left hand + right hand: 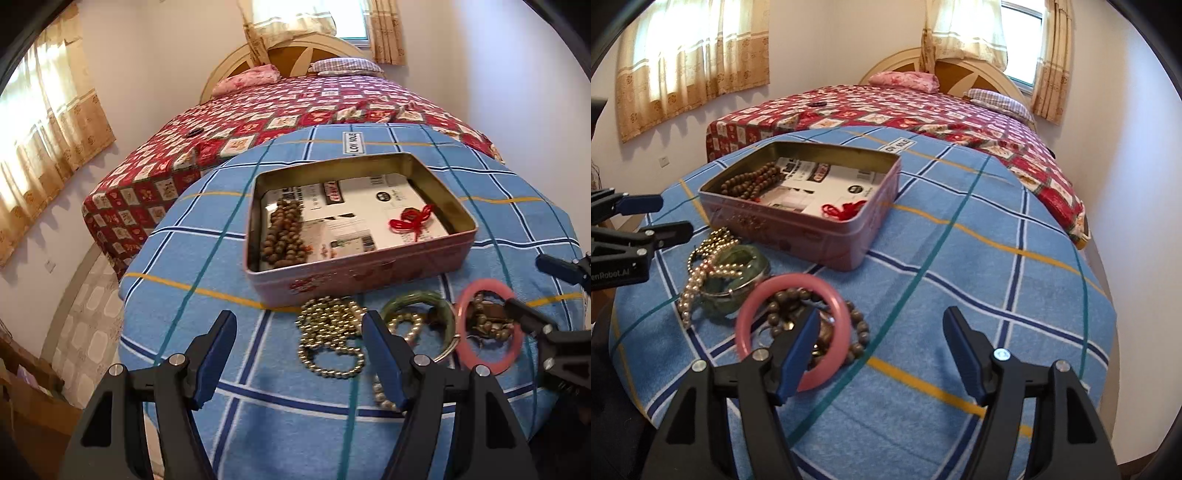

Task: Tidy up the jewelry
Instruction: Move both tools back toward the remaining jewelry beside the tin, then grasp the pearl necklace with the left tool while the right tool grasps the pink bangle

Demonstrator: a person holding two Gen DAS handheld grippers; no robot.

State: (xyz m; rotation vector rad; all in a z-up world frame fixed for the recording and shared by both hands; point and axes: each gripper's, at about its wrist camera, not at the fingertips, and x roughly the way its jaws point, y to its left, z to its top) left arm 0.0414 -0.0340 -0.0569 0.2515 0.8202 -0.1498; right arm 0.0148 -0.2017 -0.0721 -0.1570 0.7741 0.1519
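Note:
A pink tin box stands open on the blue checked cloth, holding brown beads and a red cord ornament. In front of it lie a gold bead necklace, a pearl strand, a green bangle, a pink bangle and brown beads. My left gripper is open and empty, hovering just left of the gold necklace. My right gripper is open and empty, its left finger over the pink bangle.
The blue cloth covers a round table. A bed with a red patterned cover lies behind it. Curtained windows line the walls. The table edge drops off at left and right.

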